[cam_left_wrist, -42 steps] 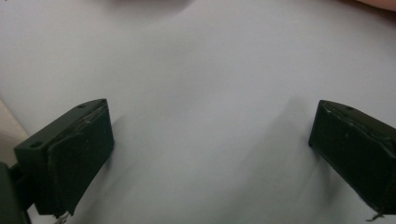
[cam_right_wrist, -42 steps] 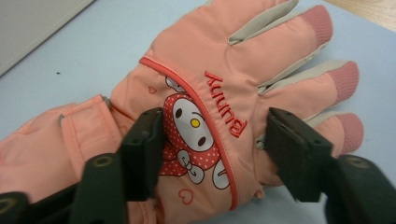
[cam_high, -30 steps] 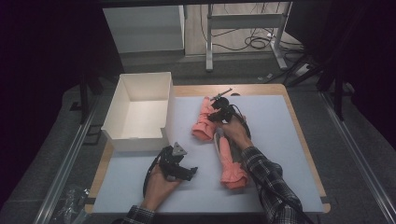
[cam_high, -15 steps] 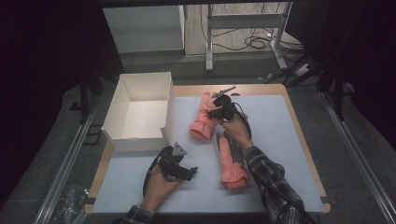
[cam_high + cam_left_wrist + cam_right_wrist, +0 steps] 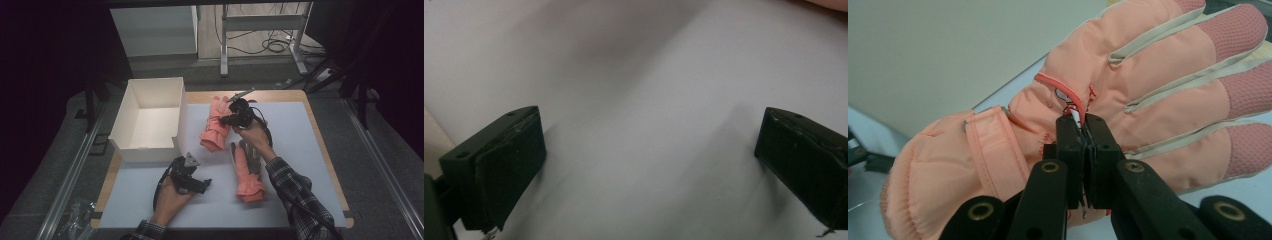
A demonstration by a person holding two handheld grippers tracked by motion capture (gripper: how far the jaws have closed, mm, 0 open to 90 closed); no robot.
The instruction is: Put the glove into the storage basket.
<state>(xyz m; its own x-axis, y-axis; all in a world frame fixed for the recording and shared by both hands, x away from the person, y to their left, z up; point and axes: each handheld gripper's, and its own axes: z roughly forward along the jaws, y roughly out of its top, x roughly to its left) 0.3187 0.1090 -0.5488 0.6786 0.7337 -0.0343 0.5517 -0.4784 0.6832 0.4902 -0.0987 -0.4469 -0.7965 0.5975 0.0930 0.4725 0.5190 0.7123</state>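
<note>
Two salmon-pink winter gloves lie on the white table mat (image 5: 300, 150). The far glove (image 5: 214, 127) lies beside the box, and my right gripper (image 5: 225, 119) is shut on it. In the right gripper view the jaws (image 5: 1083, 127) pinch a fold of fabric on the back of this glove (image 5: 1158, 85), near a red trim line. The near glove (image 5: 247, 172) lies flat under the person's right forearm. My left gripper (image 5: 204, 184) rests low over the mat at the front left. Its jaws (image 5: 649, 165) are wide open with bare mat between them.
A white open-topped box (image 5: 150, 117) stands at the table's left, close to the far glove. The mat's wooden border (image 5: 325, 150) shows at the right edge. Beyond the table are a metal frame (image 5: 260, 30) and cables on the floor.
Almost nothing: my right gripper has shifted only slightly while staying shut on the far glove. The left hand has not moved.
</note>
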